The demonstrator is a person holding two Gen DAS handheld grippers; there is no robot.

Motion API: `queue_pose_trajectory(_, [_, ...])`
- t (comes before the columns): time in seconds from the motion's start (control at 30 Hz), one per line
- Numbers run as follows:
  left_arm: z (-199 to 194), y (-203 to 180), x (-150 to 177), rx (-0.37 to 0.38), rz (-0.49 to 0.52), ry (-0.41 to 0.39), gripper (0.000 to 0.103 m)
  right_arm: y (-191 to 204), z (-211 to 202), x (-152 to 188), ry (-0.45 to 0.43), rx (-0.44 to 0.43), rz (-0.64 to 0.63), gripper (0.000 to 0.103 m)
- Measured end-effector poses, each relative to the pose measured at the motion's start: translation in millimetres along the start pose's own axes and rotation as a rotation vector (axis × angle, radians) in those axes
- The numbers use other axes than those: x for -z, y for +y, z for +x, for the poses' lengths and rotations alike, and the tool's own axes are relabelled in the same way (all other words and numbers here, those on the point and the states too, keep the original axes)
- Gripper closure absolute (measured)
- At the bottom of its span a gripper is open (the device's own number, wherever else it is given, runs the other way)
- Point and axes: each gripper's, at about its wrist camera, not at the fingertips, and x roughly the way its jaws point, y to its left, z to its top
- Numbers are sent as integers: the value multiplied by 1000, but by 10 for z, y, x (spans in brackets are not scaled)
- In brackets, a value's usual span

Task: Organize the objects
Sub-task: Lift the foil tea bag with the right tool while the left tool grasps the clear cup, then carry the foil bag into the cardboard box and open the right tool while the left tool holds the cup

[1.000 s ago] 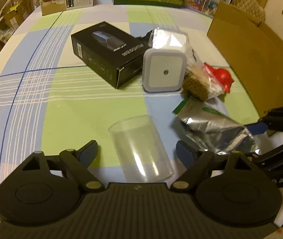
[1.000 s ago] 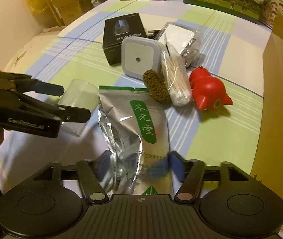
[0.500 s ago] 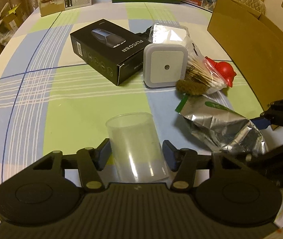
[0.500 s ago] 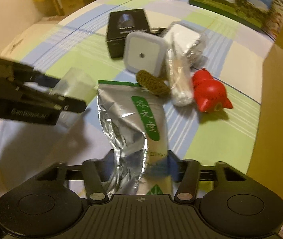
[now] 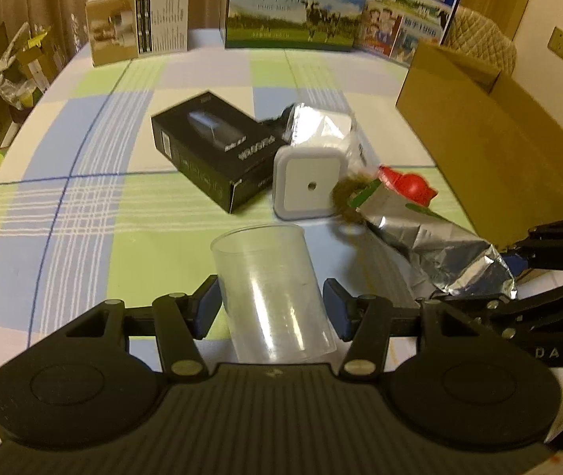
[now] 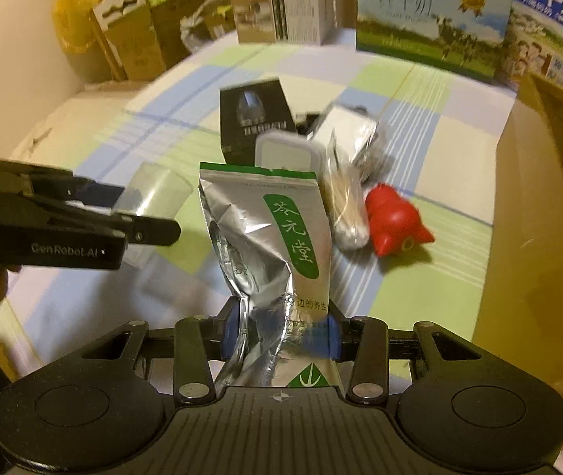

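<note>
- The left hand-held gripper (image 5: 271,308) pinched a clear plastic cup (image 5: 271,289) across its side wall, mouth pointing away, a hold that suited carrying it off the worktop (image 5: 83,198).
- The right hand-held gripper (image 6: 279,332), whose jaws had just been closing, pinched the lower end of a silver tea pouch (image 6: 269,245); the foil creased at the pads and the pouch stood clear of the cloth.
- The cardboard box (image 5: 499,138) stood open at the right edge, probably the destination for both items.
- Still on the worktop, clustered together: a black carton (image 5: 214,154), a white square night light (image 5: 307,186), a bag of cotton swabs (image 6: 346,206) and a red toy (image 6: 396,221).
- The left view showed the cup's grip plainly; the right view showed the pouch's label and the swabs, which the left view largely hid.
</note>
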Motion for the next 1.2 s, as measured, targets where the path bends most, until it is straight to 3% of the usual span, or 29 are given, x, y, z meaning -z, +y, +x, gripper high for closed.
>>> queue_pose_trajectory(0.13, [-129,-67,-30,17,-6,-25,52,-80,-146,-10,-22,-85,88,64])
queue_pose_trajectory(0.27, [-234,-175,-69,37,2,-53,52,-113,-442,-49,-149,38,68,64])
queue_pose_trajectory(0.4, [-314,-363,-137,60,18,-74,52,-327,-819,-105,-291,127,156,64])
queue_pose_trajectory(0.57, [-383,-762,-338,116,68,-113,52,-495,-1138,-112,-384,316,216,64])
queue_pose_trajectory(0.77, [-307,-1323,-683,207,138,-148,52,-899,-1309,-112,-404,428,313,64])
queue_pose_trajectory(0.93, [-172,-1709,-967,276,169,-170,52,-1285,-1361,91,-399,510,403,64])
queue_pose_trajectory(1.03, [-53,-1923,-1085,298,194,-175,52,-1484,-1378,206,-391,504,453,64])
queue_pose_trajectory(1.07, [-2,-1983,-1121,242,127,-191,52,-1518,-1386,230,-388,510,463,64])
queue_pose_trajectory(1.2, [174,-2160,-1208,274,130,-184,52,-1641,-1428,295,-392,520,501,64])
